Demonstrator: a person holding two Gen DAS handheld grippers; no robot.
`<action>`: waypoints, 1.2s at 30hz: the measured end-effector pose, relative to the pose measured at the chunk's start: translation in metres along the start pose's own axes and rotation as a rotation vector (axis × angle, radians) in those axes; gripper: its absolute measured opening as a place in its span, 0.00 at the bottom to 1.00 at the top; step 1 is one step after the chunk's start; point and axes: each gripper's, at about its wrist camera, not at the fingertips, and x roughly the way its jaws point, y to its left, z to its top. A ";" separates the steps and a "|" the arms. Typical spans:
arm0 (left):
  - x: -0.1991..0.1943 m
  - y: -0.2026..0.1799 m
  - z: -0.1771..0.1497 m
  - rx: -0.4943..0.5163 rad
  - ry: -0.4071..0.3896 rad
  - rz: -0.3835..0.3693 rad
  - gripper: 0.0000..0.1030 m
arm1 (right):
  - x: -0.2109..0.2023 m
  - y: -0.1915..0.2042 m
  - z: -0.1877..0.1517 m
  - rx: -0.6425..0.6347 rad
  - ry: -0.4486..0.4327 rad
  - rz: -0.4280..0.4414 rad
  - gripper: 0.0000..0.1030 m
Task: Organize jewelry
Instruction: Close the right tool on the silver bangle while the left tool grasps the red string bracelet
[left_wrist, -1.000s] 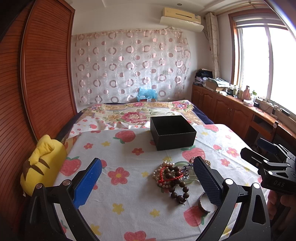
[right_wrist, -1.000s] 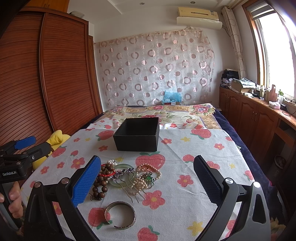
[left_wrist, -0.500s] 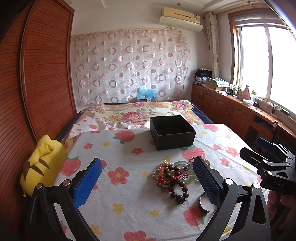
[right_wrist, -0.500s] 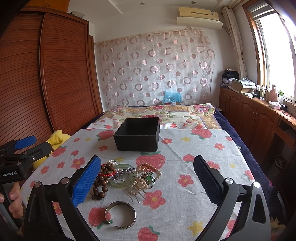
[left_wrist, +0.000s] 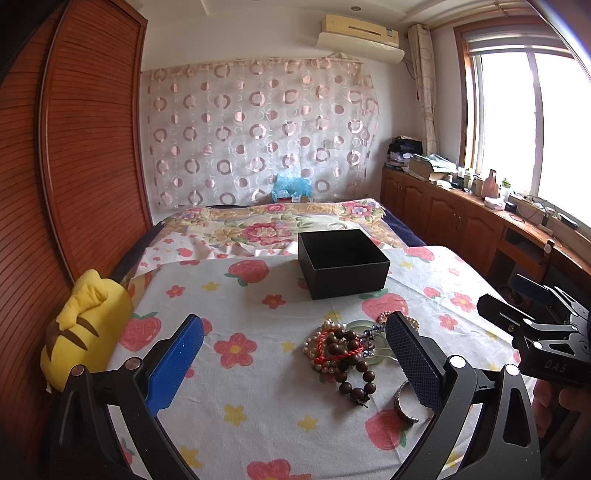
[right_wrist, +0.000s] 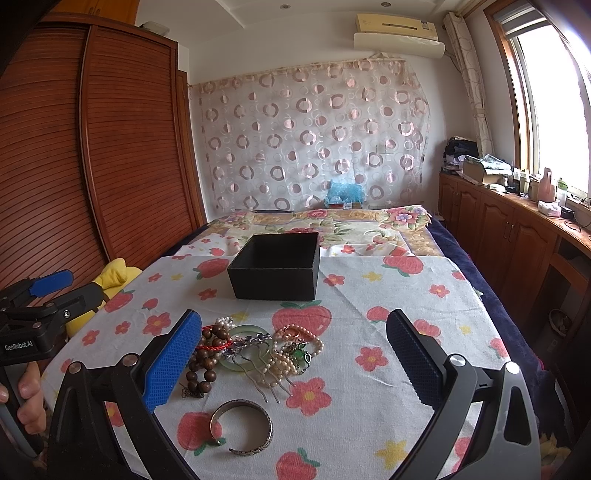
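Jewelry heap on the strawberry-print cloth (right_wrist: 369, 376), both grippers hovering with jaws spread wide.

One open black square cardboard box (right_wrist: 275, 267) sits behind the tangle: one dark wooden bead bracelet (right_wrist: 207, 363), one pale green jade bangle (right_wrist: 242, 345), pearl strands (right_wrist: 295, 350), one silver hair comb (right_wrist: 262, 373) with teeth pointing toward the camera, and one open silver cuff bangle (right_wrist: 242, 426) nearest, lying flat between the empty left gripper (left_wrist: 295, 363) and right gripper (right_wrist: 295, 363).

Matt black box (right_wrist: 275, 267), dull metal bangle (right_wrist: 242, 426), glossy wooden beads (left_wrist: 351, 354), soft printed cloth (right_wrist: 369, 369), ribbed wood wardrobe (right_wrist: 110, 147).
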 end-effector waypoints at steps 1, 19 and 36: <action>0.000 0.000 0.000 -0.001 0.002 0.000 0.93 | 0.000 0.000 0.000 0.000 0.002 0.000 0.98; 0.045 0.008 -0.028 0.007 0.132 -0.012 0.93 | 0.039 0.000 -0.038 -0.070 0.164 0.048 0.73; 0.092 0.008 -0.046 0.027 0.267 -0.085 0.93 | 0.077 0.015 -0.072 -0.186 0.420 0.136 0.19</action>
